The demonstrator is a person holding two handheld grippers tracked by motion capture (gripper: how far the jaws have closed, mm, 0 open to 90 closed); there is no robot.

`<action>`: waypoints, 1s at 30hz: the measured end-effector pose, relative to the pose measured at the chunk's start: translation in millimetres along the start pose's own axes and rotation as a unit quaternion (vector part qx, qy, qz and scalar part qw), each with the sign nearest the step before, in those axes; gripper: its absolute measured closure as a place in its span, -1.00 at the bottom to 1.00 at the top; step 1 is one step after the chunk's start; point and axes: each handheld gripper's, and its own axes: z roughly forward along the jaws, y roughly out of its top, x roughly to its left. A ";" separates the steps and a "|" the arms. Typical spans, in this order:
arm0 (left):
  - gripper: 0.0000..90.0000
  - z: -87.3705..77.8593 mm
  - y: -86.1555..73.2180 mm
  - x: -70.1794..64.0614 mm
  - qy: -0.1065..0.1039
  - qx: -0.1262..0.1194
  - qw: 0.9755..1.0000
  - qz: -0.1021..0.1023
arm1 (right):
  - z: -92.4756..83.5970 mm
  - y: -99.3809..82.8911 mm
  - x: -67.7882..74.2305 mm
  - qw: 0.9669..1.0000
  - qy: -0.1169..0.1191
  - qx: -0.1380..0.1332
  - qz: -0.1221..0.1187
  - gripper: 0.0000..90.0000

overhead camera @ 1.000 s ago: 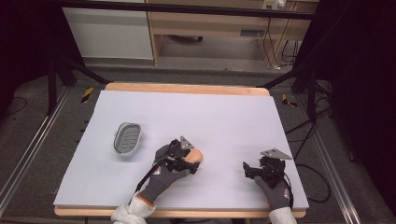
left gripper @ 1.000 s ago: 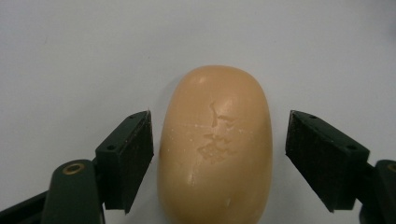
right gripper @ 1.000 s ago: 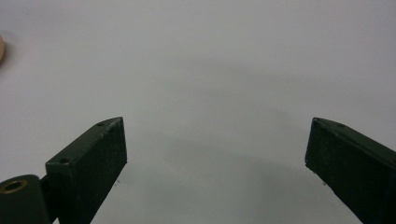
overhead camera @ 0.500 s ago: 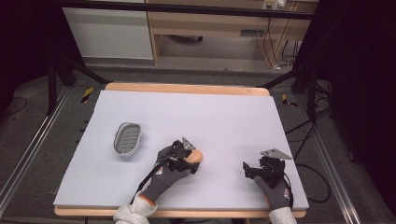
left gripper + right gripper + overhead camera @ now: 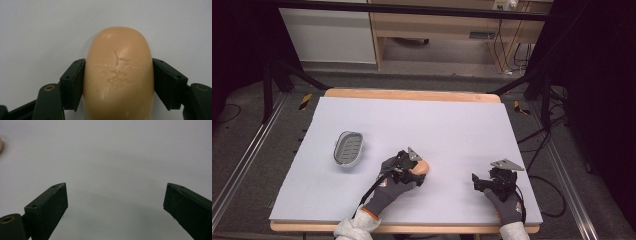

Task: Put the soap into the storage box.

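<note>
On the table (image 5: 452,125), the left claw (image 5: 117,82) grips soap (image 5: 118,75), seemingly lying flat; the right claw (image 5: 115,207) gapes.

Peach soap (image 5: 118,75) (scuffed) — grey dish (image 5: 348,148).

white-topped table (image 5: 437,125) carries a grey soap dish (image 5: 348,148) and soap (image 5: 118,75).

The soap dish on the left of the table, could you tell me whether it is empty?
Empty: the soap dish shows only its ribbed floor, while the soap bar sits between the left gripper's jaws.
</note>
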 end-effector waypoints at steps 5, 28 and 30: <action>-0.30 -0.3 -0.1 -0.9 0.004 -0.001 1.000 -0.001 | -0.4 0.0 0.2 1.000 0.001 0.000 0.004 -0.87; -0.30 -38.7 -7.2 9.1 -0.004 -0.026 1.000 -0.007 | -1.1 0.4 -0.1 1.000 -0.004 -0.002 0.005 -0.87; -0.30 -42.9 -8.5 11.2 -0.003 -0.028 1.000 -0.009 | -1.1 0.5 0.0 1.000 -0.004 -0.002 0.005 -0.87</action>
